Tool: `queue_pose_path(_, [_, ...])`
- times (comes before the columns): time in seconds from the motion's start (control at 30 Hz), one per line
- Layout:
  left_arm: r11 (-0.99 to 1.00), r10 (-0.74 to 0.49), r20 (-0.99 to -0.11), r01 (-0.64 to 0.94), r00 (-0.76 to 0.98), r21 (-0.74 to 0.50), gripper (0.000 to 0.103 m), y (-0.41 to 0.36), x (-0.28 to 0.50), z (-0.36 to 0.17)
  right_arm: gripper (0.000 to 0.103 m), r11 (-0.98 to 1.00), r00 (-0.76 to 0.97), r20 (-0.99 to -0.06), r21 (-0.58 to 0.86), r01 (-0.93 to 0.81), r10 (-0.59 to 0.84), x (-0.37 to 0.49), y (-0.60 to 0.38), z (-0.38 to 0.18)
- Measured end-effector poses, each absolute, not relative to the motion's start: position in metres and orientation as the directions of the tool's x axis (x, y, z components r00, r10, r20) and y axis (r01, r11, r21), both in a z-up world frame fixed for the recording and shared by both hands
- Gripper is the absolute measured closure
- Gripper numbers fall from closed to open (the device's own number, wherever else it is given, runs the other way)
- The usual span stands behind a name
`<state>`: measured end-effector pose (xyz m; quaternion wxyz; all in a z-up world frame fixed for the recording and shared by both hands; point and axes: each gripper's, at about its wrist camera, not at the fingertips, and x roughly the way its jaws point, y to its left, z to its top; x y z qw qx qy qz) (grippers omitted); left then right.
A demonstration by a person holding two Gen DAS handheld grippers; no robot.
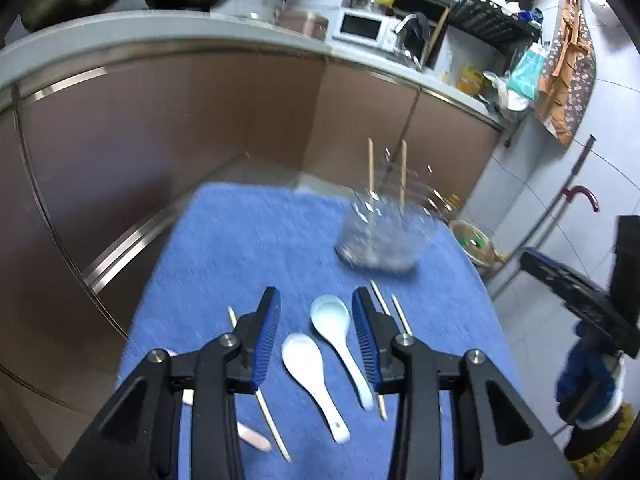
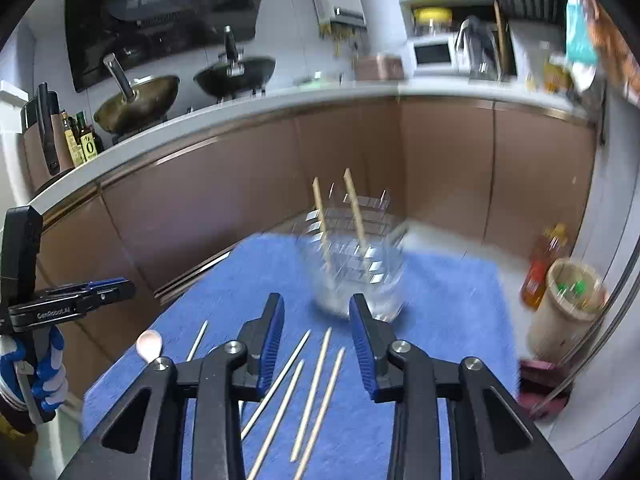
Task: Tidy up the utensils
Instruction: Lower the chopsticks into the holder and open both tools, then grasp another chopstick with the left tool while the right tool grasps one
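White spoons [image 1: 316, 376] between left tongs [image 1: 316, 312] (right view: chopsticks [image 2: 316, 384])

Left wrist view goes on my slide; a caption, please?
Open left gripper above two white spoons on blue cloth; two chopsticks in clear holder.

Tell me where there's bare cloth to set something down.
Free: the blue cloth left of the clear holder, toward the cabinets. Crowded: the near end, with two white spoons and loose chopsticks under both open hand-held grippers.
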<state>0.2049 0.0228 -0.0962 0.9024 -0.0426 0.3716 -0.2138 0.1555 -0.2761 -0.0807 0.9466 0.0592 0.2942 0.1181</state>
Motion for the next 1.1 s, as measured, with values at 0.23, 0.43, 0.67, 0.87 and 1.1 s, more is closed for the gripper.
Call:
queue_pose_path(0.23, [0.858, -0.503, -0.710, 0.385, 0.493, -0.341, 0.068, 0.006, 0.209, -0.130, 0.082, 0.942, 0.684, -0.651, 0.279, -0.188, 0.329, 0.181, -0.270, -0.122])
queue_pose_path(0.43, [0.833, -0.524, -0.757, 0.423, 0.391, -0.357, 0.073, -0.040, 0.230, -0.152, 0.088, 0.942, 0.612, -0.720, 0.293, -0.162, 0.329, 0.208, -0.271, -0.154])
queue_pose_path(0.67, [0.862, -0.441, -0.837, 0.413, 0.323, -0.295, 0.080, -0.090, 0.254, -0.191, 0.090, 0.941, 0.518, -0.790, 0.318, -0.112, 0.328, 0.241, -0.284, -0.197])
queue_pose_path(0.87, [0.880, -0.391, -0.873, 0.397, 0.291, -0.262, 0.083, -0.106, 0.269, -0.214, 0.090, 0.944, 0.484, -0.812, 0.307, -0.121, 0.326, 0.258, -0.285, -0.209])
queue_pose_path(1.1, [0.903, -0.330, -0.907, 0.367, 0.261, -0.223, 0.087, -0.110, 0.279, -0.232, 0.090, 0.949, 0.441, -0.841, 0.284, -0.133, 0.314, 0.274, -0.283, -0.223])
